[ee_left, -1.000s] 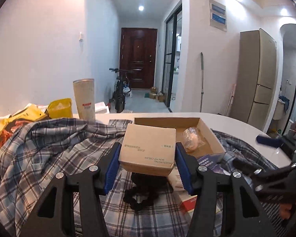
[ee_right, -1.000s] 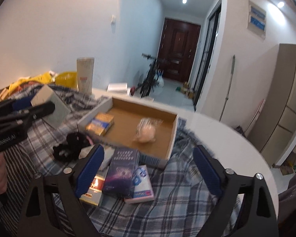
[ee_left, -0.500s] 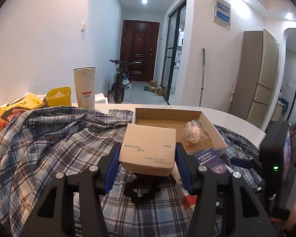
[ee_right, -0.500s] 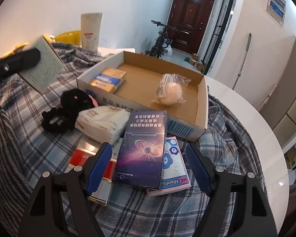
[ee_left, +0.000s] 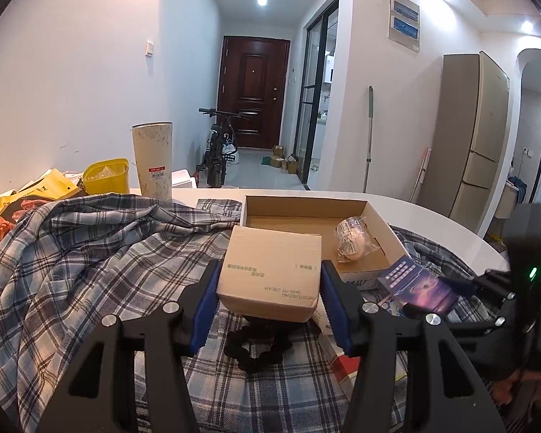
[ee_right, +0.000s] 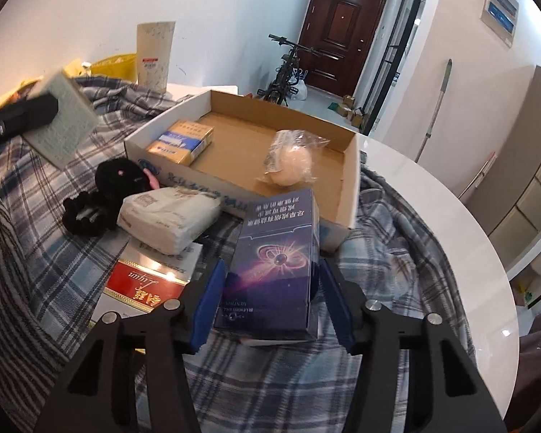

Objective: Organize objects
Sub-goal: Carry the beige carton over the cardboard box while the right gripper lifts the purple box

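My left gripper point(ee_left: 268, 285) is shut on a small brown carton point(ee_left: 270, 272) and holds it above the plaid cloth, in front of the open cardboard tray point(ee_left: 386, 232). In the right wrist view the tray point(ee_right: 350, 180) holds a yellow-blue pack point(ee_right: 180, 140) and a bagged bun point(ee_right: 292, 162). My right gripper point(ee_right: 270, 296) has its blue pads on both sides of a dark purple box point(ee_right: 274, 267) that lies by the tray's near wall; the pads look close to touching its sides. The carton also shows at the left point(ee_right: 59, 119).
Beside the purple box lie a white tissue pack point(ee_right: 169, 216), a red pack point(ee_right: 144, 285) and a black scrunchie point(ee_right: 101, 198) on the plaid cloth point(ee_left: 72, 259). A tall paper cup point(ee_left: 153, 160) and a yellow tub point(ee_left: 106, 176) stand at the back left. The round table edge point(ee_right: 479, 245) is at the right.
My right gripper has moved down and forward onto the purple box and its fingers have narrowed around it. My left gripper has stayed almost in place with the carton.
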{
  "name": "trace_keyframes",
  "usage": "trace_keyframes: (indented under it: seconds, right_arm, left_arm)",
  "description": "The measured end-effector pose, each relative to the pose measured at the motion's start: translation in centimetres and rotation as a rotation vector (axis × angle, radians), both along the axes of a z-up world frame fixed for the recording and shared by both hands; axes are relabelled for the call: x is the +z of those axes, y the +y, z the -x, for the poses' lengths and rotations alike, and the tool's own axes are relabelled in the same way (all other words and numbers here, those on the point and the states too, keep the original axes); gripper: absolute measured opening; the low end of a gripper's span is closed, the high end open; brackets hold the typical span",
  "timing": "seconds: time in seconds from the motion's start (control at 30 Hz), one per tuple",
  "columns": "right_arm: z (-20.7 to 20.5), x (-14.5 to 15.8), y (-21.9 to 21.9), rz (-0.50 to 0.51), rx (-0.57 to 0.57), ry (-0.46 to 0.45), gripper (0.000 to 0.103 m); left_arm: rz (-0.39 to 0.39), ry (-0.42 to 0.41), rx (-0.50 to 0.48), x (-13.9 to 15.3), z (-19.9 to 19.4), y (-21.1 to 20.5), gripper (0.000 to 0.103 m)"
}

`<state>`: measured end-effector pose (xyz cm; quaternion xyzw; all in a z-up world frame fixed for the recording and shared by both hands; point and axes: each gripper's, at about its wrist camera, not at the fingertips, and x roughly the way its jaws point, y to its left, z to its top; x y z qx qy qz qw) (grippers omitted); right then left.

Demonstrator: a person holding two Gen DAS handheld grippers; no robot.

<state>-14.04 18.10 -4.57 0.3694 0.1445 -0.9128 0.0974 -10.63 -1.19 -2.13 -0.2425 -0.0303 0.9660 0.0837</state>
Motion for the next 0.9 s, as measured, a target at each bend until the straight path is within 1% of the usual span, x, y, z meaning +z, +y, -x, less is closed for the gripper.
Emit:
trace_keyframes:
  seconds: [0.07, 0.17, 0.3, 0.37, 0.43, 0.53, 0.6, 0.77, 0.83, 0.87, 0.9]
  right_arm:
    - [0.3, 0.5, 0.9, 0.027, -0.003, -0.008, 0.053]
    - [0.4, 0.5, 1.5, 0.021, -0.011, -0.008, 0.053]
    - [0.9, -0.5, 1.8, 0.082, 0.001, -0.076, 0.053]
    - [1.1, -1.0, 1.7, 0.100, 0.007, -0.095, 0.054]
    - [1.0, -1.3, 1.6, 0.087, 0.005, -0.085, 0.054]
    - [1.1, -1.4, 1.4, 0.052, -0.010, -0.071, 0.059]
    - [1.1, -1.6, 1.6, 0.049, -0.013, -0.071, 0.062]
    - [1.2, -1.5, 1.6, 0.065, -0.014, -0.069, 0.062]
    - [1.1, -1.4, 1.6, 0.062, -0.015, -0.059, 0.060]
    - [1.0, -1.3, 1.5, 0.062, -0.011, -0.057, 0.051]
    - [1.0, -1.2, 1.5, 0.062, -0.011, -0.055, 0.051]
  left_arm:
    - [0.005, -0.001, -0.003, -0.1, 0.0, 0.1, 0.056]
    - [0.010, -0.001, -0.005, -0.2, 0.0, 0.2, 0.056]
    - [0.009, -0.009, -0.009, -0.3, 0.2, 0.2, 0.056]
    - [0.010, -0.012, -0.013, -0.4, 0.1, 0.3, 0.056]
    - [0.012, -0.013, -0.017, -0.4, 0.2, 0.4, 0.056]
    - [0.018, -0.013, -0.024, -0.4, 0.1, 0.6, 0.056]
    - [0.019, -0.012, -0.028, -0.4, 0.1, 0.6, 0.056]
    - [0.020, -0.011, -0.029, -0.4, 0.1, 0.6, 0.056]
    - [0.019, -0.013, -0.028, -0.4, 0.1, 0.6, 0.056]
    - [0.018, -0.014, -0.026, -0.4, 0.2, 0.6, 0.056]
    - [0.018, -0.014, -0.024, -0.4, 0.2, 0.6, 0.056]
